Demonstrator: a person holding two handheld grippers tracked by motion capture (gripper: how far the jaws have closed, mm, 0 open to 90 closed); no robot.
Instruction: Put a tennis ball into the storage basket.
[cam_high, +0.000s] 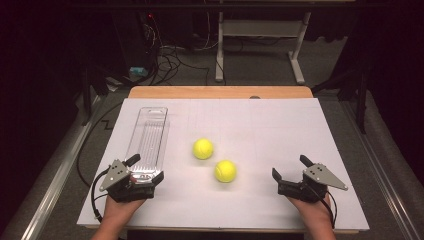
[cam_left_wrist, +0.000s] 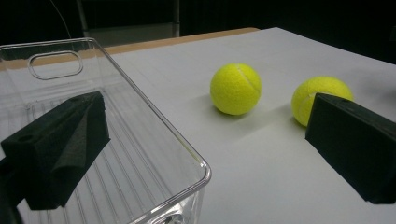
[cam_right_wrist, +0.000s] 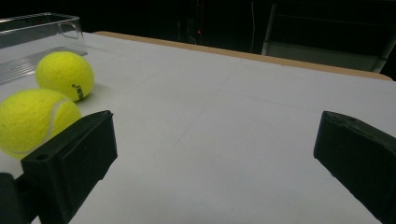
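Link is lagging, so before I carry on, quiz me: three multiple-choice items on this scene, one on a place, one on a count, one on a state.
1. The clear bin lies:
A. at the table's left
B. at its right
C. between the balls

2. How many tennis balls?
A. one
B. two
C. three

3. The bin is:
A. empty
B. holding one ball
C. holding both

Key:
1 A, it lies just ahead of the left gripper.
2 B, a farther ball and a nearer ball.
3 A, both balls rest on the white table, and the left gripper view shows a bare ribbed floor.
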